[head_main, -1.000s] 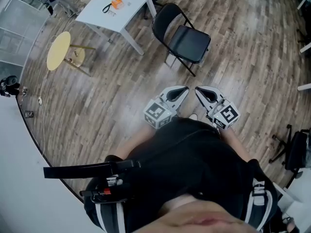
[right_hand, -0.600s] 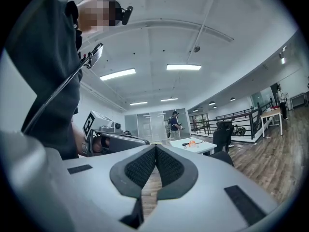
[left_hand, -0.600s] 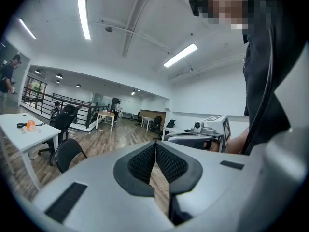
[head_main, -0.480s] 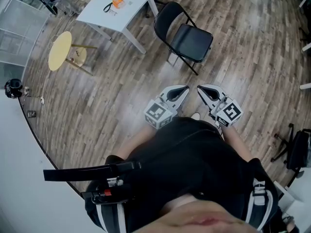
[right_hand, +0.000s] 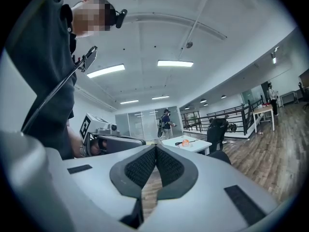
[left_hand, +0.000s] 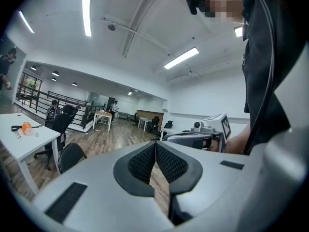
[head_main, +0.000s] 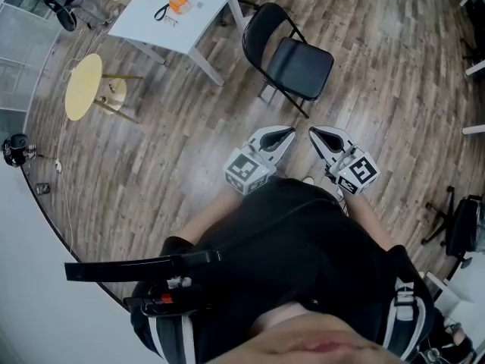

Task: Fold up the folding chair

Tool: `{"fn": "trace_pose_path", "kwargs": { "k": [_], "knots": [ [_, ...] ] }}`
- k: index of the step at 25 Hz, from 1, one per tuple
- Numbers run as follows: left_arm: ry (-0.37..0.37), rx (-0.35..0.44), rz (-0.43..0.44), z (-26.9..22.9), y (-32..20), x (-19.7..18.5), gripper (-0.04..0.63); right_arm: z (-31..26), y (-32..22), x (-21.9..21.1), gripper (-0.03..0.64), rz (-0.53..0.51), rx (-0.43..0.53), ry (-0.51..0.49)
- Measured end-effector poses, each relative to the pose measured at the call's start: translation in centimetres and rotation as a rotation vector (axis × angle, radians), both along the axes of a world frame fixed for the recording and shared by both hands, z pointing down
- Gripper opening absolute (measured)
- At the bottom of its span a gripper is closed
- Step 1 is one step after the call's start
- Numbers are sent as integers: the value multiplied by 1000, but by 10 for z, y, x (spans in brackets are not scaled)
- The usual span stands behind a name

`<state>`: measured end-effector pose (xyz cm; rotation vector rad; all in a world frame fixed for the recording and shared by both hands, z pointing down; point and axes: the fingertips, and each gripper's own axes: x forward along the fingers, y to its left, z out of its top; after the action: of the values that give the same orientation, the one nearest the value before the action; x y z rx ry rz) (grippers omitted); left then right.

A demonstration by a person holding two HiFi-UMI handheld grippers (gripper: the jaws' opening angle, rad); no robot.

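A black folding chair stands unfolded on the wood floor, its seat toward me. In the left gripper view its backrest shows at the lower left; in the right gripper view the chair peeks over the jaw. My left gripper and right gripper hang side by side in front of my body, a short way short of the chair, touching nothing. Both are shut with nothing between the pads.
A white table with an orange object and a black strap stands left of the chair. A small round yellow table is further left. A black stand is at the right edge. People and desks are far off.
Both grippers have moved forward toward the chair, which now sits closer to them in the head view. Their jaws stayed shut.
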<state>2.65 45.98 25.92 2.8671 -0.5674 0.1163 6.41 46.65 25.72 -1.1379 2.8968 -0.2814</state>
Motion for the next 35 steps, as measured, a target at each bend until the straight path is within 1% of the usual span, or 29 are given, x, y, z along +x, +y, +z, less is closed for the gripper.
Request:
{"fn": "trace_pose_path", "kwargs": {
  "k": [3,7,13,16,21,24,31,35],
  "knots": [
    [0,12,19,-1,-30,-19,6,-1,-32,-15,9,42,-14,-7],
    [4,5,43,2,-66,-45,6,0,-67,-35,9,99,-12,-1],
    [6,11,90,7,-111,-84,6,7,-105,-69,9,164,-35,-16],
    [-2,7,118,11,-127,-94,6,9,-117,-78,9,193,-40,-15],
    [15,-3,127,10,-145,-100,6,4,-126,-87,9,195,-30,-38],
    [16,-10,125,13,-156,-96,6,4,-136,-83,9,196,-29,-39],
    [-10,-13,108,20,-171,-77,6,15,-155,-56,9,203,-49,-62],
    [-27,-6,74,18,-195,-59,6,17,-180,-33,9,179,-41,-74]
  ]
}}
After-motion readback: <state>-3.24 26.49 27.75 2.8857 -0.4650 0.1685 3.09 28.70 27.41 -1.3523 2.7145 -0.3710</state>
